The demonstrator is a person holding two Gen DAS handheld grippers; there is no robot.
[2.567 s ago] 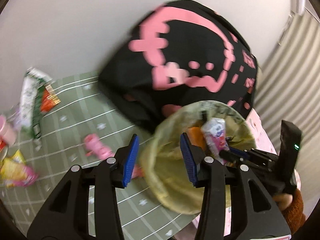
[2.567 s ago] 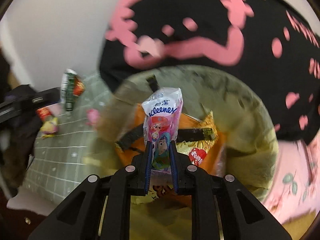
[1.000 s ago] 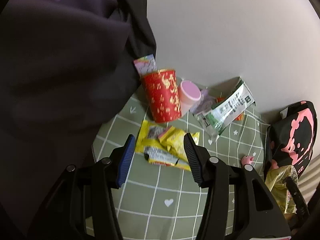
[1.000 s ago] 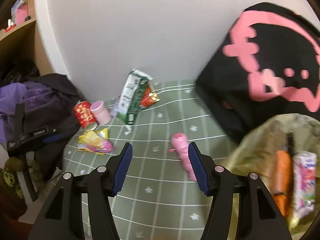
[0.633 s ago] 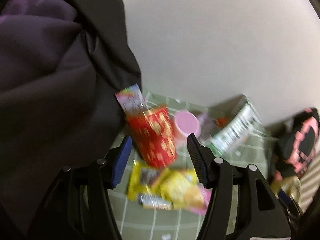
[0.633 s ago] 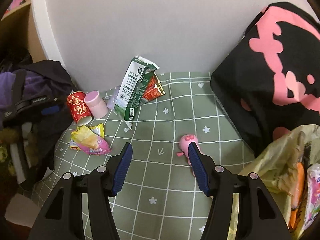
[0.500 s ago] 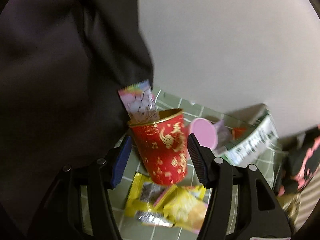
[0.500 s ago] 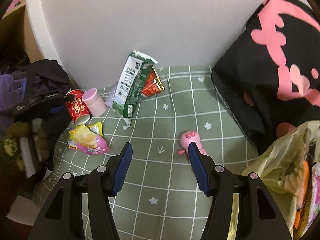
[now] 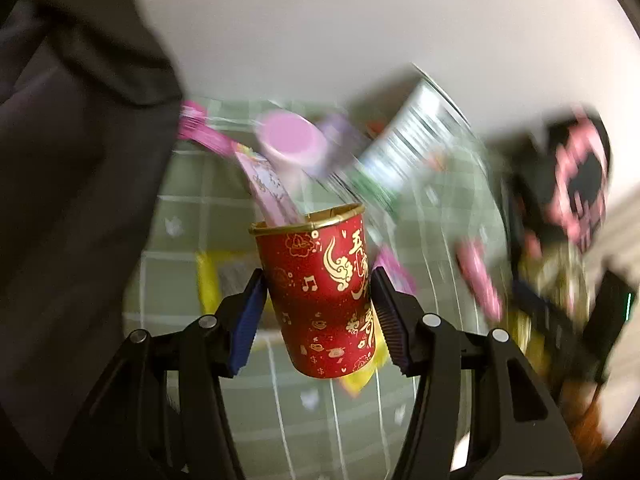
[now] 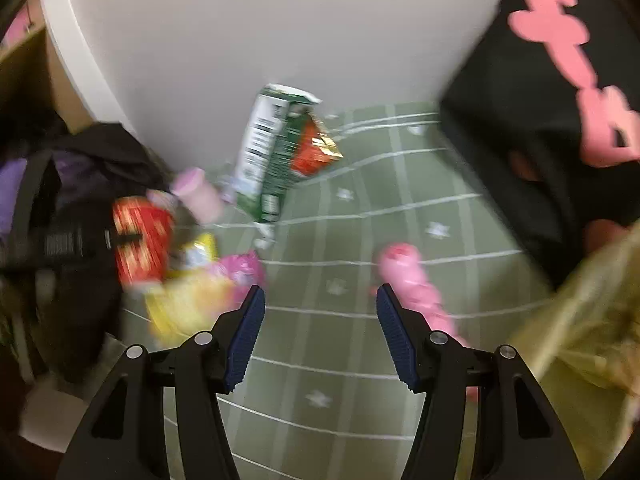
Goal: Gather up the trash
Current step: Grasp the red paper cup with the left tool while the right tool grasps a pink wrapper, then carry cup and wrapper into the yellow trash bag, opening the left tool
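My left gripper (image 9: 316,312) is shut on a red paper cup with gold print (image 9: 320,292) and holds it above the green checked cloth (image 9: 180,280). A pink wrapper (image 9: 268,184) sticks out of the cup. The cup also shows in the right wrist view (image 10: 140,236), at the left. My right gripper (image 10: 320,328) is open and empty above the cloth (image 10: 352,184). The yellow-green trash bag (image 10: 580,344) is at the right edge. A yellow and pink wrapper (image 10: 192,292) lies left of my right gripper.
A green and white milk carton (image 10: 268,156) and a red packet (image 10: 316,152) lean at the wall. A pink cup (image 10: 196,192) and a pink pig toy (image 10: 408,276) are on the cloth. A black bag with pink print (image 10: 560,80) stands right; dark bags (image 10: 60,184) lie left.
My left gripper has closed on the red cup and lifted it off the cloth. My right gripper has moved down and closer to the cloth, still open.
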